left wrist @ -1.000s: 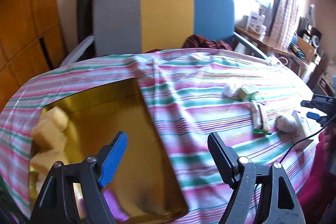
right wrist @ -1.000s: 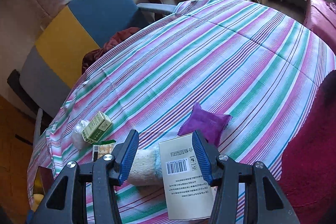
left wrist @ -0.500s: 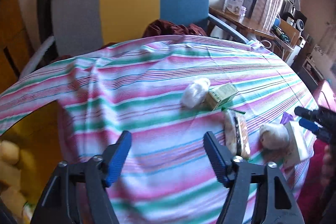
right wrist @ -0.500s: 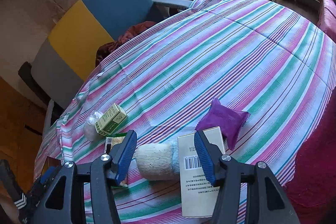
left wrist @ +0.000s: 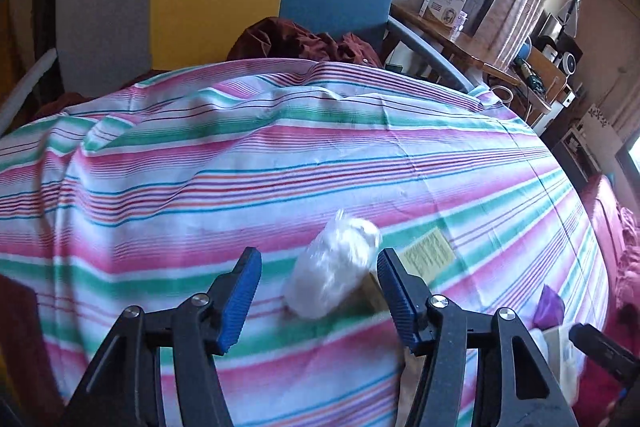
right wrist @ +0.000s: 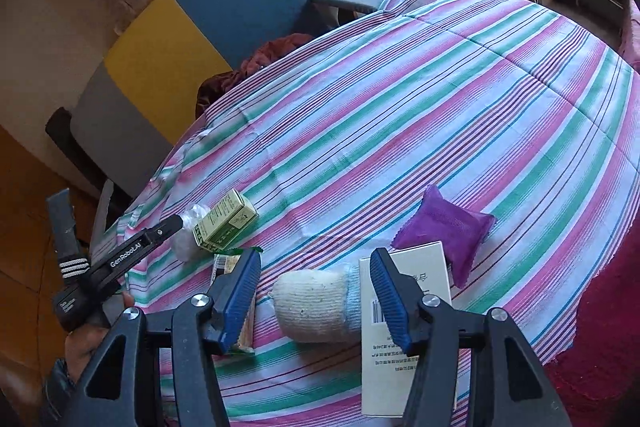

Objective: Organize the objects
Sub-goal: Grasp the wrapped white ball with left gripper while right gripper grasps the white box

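White bag being smeared by motion blur, white box being cut off by the bottom edge, snack packet being hidden behind a blue finger.

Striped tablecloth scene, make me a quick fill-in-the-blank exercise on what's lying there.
1. The pouch beside the white booklet is ____.
2. The clear plastic bag lies between the fingers of the ____ hand-held gripper.
3. The small box touching that bag is mostly ____.

Missing: purple; left; green

"GenRobot.AI" on left gripper
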Demonstrator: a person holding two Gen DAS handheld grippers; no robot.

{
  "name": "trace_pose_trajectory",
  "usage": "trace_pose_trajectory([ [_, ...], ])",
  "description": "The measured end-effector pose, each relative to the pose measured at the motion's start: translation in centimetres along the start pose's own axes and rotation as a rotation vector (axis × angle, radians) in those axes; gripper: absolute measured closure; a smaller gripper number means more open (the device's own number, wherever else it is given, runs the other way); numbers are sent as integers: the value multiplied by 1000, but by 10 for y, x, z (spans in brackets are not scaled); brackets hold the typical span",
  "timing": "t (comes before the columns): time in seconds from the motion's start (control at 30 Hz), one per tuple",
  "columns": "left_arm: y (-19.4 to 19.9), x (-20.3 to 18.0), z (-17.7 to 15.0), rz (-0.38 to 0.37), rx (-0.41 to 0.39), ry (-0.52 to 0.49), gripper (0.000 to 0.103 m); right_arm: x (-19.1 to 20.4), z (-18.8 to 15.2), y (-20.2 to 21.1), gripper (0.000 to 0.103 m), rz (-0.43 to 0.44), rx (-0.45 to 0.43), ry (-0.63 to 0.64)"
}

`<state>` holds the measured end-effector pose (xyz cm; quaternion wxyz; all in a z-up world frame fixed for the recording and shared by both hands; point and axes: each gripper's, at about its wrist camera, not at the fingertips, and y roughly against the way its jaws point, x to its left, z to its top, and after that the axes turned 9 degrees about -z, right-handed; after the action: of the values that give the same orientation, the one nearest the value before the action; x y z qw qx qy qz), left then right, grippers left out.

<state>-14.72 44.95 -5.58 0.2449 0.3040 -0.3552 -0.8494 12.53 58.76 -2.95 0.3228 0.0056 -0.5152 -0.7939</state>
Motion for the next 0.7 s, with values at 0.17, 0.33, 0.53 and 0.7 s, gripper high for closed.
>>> trace_pose_trajectory([
  [0.17,-32,3,5,-19,53,32,52,-13,5,2,45,1,-16,-65],
  [0.33,-33,-1,-7,-27,68,-3,68,-40,8,9,45,-31,-72,-197],
  [0.53,-9,7,-31,16,64,-7,68,-52,7,2,45,-42,-39,-251],
  [0.7,15,10,-60,42,61,-34,68,-44,5,-10,45,-49,18,-211],
])
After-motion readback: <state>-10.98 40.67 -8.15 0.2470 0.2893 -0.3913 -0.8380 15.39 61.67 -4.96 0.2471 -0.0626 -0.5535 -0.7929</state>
